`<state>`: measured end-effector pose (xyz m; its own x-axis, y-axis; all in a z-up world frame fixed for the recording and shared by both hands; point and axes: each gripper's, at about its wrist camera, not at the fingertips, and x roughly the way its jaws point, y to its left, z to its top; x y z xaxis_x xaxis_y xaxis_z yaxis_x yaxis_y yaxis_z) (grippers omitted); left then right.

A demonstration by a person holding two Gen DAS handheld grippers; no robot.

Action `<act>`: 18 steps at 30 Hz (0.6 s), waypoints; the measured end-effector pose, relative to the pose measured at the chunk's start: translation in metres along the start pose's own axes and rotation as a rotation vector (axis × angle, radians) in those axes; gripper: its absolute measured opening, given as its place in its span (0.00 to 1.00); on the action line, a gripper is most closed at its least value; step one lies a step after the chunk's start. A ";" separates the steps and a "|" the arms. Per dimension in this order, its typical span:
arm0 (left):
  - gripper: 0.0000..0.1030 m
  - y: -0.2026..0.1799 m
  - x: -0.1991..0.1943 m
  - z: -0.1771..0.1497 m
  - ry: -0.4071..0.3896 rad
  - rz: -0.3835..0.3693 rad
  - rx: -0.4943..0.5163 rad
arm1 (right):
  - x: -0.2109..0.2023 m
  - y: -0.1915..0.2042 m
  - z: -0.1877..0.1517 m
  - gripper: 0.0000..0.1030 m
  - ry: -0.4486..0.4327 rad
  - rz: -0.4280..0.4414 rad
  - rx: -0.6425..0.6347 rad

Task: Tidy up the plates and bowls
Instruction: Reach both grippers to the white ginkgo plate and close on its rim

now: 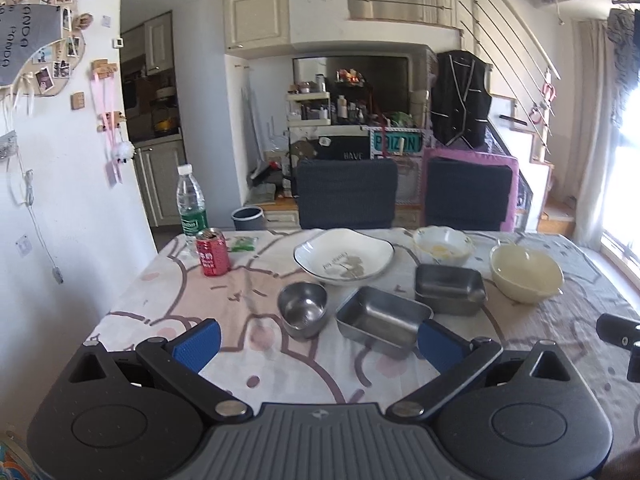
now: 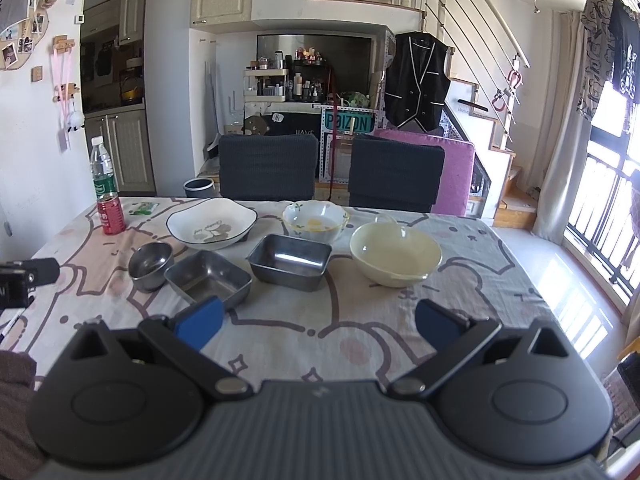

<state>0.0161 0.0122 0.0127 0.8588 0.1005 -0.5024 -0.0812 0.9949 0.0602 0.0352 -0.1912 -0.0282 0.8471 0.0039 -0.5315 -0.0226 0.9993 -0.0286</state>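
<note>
Holding both grippers, left [image 1: 318, 340] and right [image 2: 318, 322], wide open and empty, you face unsorted steel trays [image 1: 382, 320] mid-table.

A teal rectangular sign with a pale border [image 2: 349, 123], propped among clutter behind the two dark chairs, reads "POIZON" in dark capital letters. Just left of it, a black panel [image 1: 352, 151] carries pale letters that seem to read "HAVE"; the rest is hidden by a chair back. A grey banner on a photo-covered wall board [image 1: 20, 40] shows dark letters running sideways, possibly "PANDA". The red drinks can [image 1: 212, 252] has white characters, too small to read. The white plate with a dark rim [image 2: 212, 223] bears a line of script, illegible. The clear water bottle's green label [image 1: 193, 222] cannot be read.
</note>
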 end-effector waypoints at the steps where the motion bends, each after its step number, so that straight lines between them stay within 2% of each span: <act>1: 1.00 0.000 0.002 0.003 -0.004 0.002 0.002 | 0.002 0.001 0.003 1.00 0.001 0.002 -0.006; 5: 1.00 0.002 0.011 0.017 -0.038 0.008 0.014 | 0.013 0.005 0.016 1.00 -0.006 0.012 -0.036; 15: 1.00 0.016 0.058 0.063 -0.072 -0.049 -0.009 | 0.049 0.013 0.054 1.00 -0.093 0.064 -0.100; 18: 1.00 0.021 0.077 0.078 -0.088 -0.030 -0.018 | 0.065 0.015 0.065 1.00 -0.098 0.068 -0.106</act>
<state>0.1206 0.0398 0.0428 0.9021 0.0696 -0.4258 -0.0628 0.9976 0.0301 0.1244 -0.1735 -0.0084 0.8895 0.0806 -0.4498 -0.1335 0.9872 -0.0871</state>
